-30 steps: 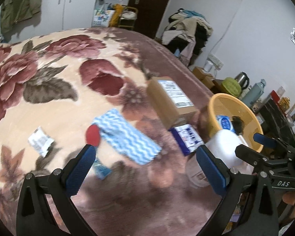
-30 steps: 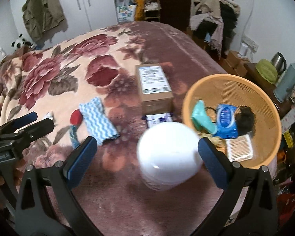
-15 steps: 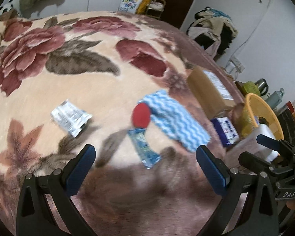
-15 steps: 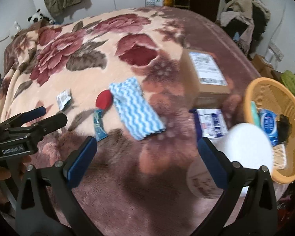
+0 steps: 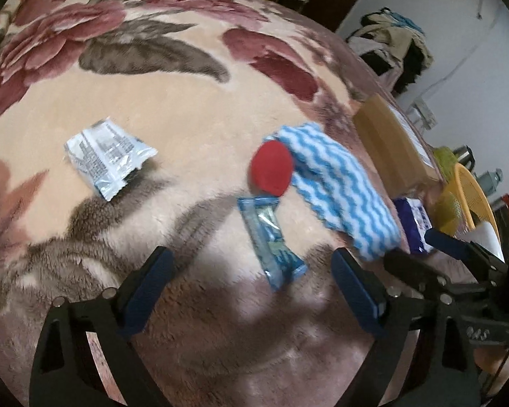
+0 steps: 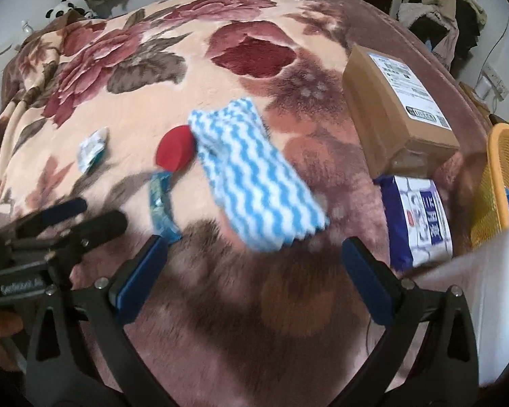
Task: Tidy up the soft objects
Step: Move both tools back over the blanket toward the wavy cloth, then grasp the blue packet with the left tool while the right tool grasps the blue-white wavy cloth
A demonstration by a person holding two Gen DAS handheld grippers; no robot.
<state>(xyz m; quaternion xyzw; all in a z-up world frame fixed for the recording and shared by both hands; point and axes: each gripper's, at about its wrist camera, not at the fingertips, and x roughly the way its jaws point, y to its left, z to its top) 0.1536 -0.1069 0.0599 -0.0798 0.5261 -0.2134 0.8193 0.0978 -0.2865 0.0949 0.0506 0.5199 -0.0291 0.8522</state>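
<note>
While both jaws stand apart and empty, the left gripper hovers low in frame near the blue packet, centre; the right gripper faces the striped cloth, likely lining up pickups.

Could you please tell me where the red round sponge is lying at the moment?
The red round sponge lies on the floral blanket, mid-frame in both wrist views, against the left edge of the blue-and-white striped cloth, just beyond the blue packet.
</note>
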